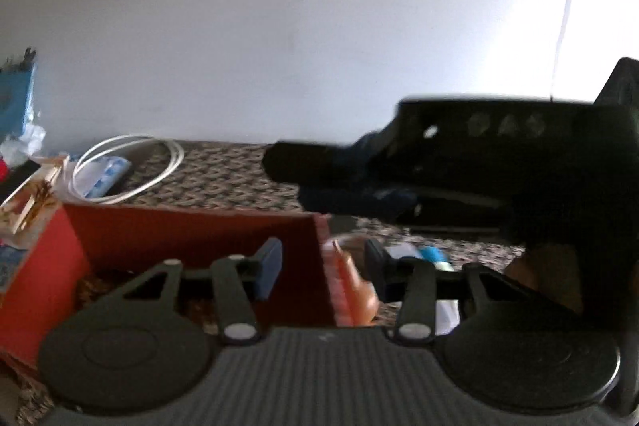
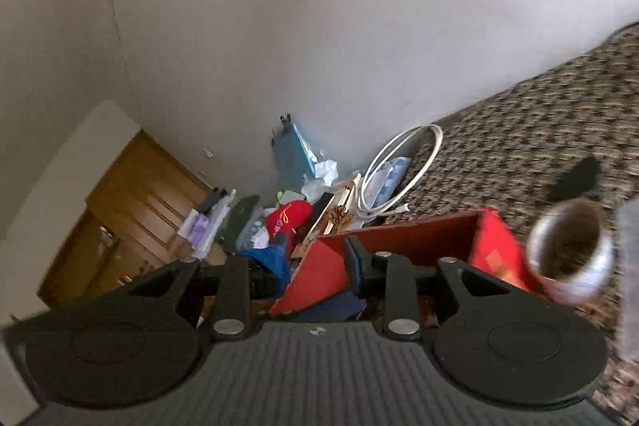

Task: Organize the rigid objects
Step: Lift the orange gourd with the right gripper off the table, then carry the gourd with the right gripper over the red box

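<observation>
An open red box (image 1: 191, 230) stands on the patterned bedspread; it also shows in the right wrist view (image 2: 403, 246). My left gripper (image 1: 321, 268) is open, straddling the box's right wall, with one finger (image 1: 269, 268) inside the box. An orange object (image 1: 355, 286) lies just outside that wall. My right gripper (image 2: 315, 260) is open and empty, above the box's left corner; in the left wrist view it is the dark shape (image 1: 459, 162) on the right. A silver cup (image 2: 569, 252) lies blurred to the box's right.
A coiled white cable (image 1: 131, 166) lies behind the box, also in the right wrist view (image 2: 399, 170). A clutter pile with a red cap (image 2: 287, 218) and a blue box (image 2: 289, 154) sits by the wall. A wooden cabinet (image 2: 131, 206) stands at the left.
</observation>
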`<action>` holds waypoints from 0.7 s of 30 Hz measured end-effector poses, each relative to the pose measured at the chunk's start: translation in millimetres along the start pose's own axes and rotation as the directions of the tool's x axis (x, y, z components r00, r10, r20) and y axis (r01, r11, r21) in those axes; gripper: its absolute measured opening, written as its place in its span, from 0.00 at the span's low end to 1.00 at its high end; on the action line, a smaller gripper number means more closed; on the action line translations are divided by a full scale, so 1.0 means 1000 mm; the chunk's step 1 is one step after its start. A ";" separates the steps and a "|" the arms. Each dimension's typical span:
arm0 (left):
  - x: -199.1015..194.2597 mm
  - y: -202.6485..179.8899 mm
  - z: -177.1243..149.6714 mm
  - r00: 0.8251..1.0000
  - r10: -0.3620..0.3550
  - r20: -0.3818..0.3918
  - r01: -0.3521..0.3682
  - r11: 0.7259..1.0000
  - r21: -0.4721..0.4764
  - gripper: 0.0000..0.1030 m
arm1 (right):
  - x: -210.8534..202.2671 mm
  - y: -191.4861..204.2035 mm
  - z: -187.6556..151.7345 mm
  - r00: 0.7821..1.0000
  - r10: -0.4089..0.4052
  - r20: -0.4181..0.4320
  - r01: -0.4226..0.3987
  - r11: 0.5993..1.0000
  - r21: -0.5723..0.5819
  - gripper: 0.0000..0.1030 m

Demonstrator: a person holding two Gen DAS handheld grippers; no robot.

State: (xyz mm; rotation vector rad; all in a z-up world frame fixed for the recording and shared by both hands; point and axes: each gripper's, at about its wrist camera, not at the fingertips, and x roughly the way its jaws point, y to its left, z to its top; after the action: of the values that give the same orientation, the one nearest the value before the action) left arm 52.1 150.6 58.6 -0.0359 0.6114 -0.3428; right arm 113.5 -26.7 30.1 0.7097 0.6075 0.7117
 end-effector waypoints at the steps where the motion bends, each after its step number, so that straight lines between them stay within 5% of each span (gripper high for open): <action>1: 0.003 0.012 -0.001 1.000 0.013 -0.016 -0.013 1.000 -0.004 0.34 | 0.017 -0.001 -0.002 1.000 -0.023 -0.006 0.023 1.000 0.011 0.13; 3: 0.010 0.037 -0.002 0.999 0.019 -0.048 -0.020 1.000 -0.014 0.23 | 0.031 -0.007 -0.005 0.998 -0.065 0.001 0.065 0.997 0.042 0.12; 8: 0.001 0.067 -0.005 0.997 -0.055 -0.051 0.056 0.998 0.013 0.24 | -0.007 -0.016 -0.008 0.981 -0.160 0.110 0.150 0.985 0.088 0.15; 10: 0.003 0.066 -0.006 0.994 -0.090 -0.055 0.092 0.995 0.034 0.42 | -0.032 -0.020 -0.012 0.957 -0.257 0.134 0.247 0.965 0.085 0.16; 14: -0.002 0.045 -0.011 0.985 -0.161 -0.070 0.167 0.982 0.090 0.44 | -0.061 -0.041 -0.029 0.896 -0.432 0.102 0.428 0.902 0.065 0.17; 21: -0.006 -0.002 -0.028 0.969 -0.207 -0.132 0.226 0.963 0.147 0.46 | -0.062 -0.073 -0.043 0.909 -0.414 -0.042 0.414 0.910 -0.015 0.17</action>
State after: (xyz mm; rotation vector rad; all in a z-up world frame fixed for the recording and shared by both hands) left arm 31.3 152.7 39.2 0.0734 0.6942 -0.6098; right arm 72.0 -98.0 -35.5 0.5348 0.7676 0.3337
